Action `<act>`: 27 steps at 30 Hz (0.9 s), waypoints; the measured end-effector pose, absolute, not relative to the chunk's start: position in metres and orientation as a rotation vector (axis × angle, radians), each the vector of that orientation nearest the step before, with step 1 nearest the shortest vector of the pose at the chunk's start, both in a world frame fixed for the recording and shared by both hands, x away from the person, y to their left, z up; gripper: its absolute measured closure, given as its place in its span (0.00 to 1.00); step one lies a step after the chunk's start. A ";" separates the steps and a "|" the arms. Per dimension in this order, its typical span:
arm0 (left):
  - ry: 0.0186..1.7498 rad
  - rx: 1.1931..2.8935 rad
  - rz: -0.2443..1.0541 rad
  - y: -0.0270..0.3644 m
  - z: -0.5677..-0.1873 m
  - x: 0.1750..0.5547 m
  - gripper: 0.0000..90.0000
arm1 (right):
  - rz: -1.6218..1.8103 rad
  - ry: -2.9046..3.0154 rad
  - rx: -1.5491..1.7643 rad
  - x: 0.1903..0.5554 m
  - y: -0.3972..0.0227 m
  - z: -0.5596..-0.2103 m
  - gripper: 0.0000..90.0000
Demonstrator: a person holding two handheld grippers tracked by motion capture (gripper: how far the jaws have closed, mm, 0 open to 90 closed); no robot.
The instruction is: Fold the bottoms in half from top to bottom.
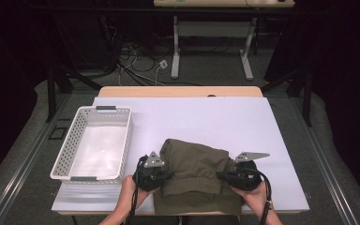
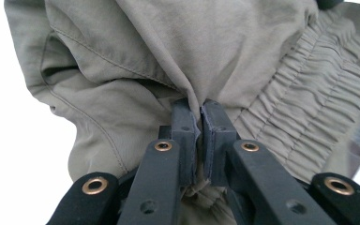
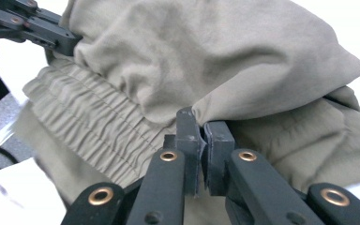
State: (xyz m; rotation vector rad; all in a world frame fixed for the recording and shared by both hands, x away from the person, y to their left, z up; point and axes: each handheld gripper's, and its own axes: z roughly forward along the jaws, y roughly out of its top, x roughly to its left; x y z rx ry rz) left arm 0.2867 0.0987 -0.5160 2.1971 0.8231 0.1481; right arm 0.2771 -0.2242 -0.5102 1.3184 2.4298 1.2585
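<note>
Two grippers are on one garment, and you hold one in each hand at the near edge of the table (image 1: 281, 140). Farthest left stands a white perforated basket (image 1: 64, 154); its floor looks bare and pale, and it sits just beside the cloth without touching it. Next comes your left gripper (image 1: 165, 176), at the left side of the folded olive-green trousers (image 1: 194, 171). In the left gripper view its jaws are pressed together on a pinch of the olive fabric (image 2: 178, 51), a fold of which runs up from between the pads, with the gathered elastic waistband (image 2: 318, 98) lying to the right of the grip. The trousers lie folded in the near middle of the white table surface, their near end reaching to or slightly over the table's front edge. Their long axis runs from near to far, tilted a little to the left at the far end, and the two grips sit across that axis on opposite side edges. The waistband faces you at the near end; the folded bulk points away. On the right, your right gripper (image 1: 225, 177) meets the right side of the trousers. In the right gripper view its jaws are closed tight on the edge of an upper fold of the cloth (image 3: 243, 56), with the ruched waistband (image 3: 98, 126) to the left and your left gripper (image 3: 72, 44) at the top-left corner, clamped on the far side.
</note>
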 end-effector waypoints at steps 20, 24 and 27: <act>0.830 2.242 0.155 0.086 -0.520 0.303 0.48 | 1.003 2.410 1.255 0.284 -0.240 -0.503 0.57; 0.837 2.243 0.173 0.084 -0.533 0.306 0.67 | 0.917 2.315 1.264 0.298 -0.252 -0.506 0.61; 0.829 2.250 0.165 0.087 -0.533 0.306 0.78 | 0.868 2.311 1.260 0.312 -0.254 -0.512 0.64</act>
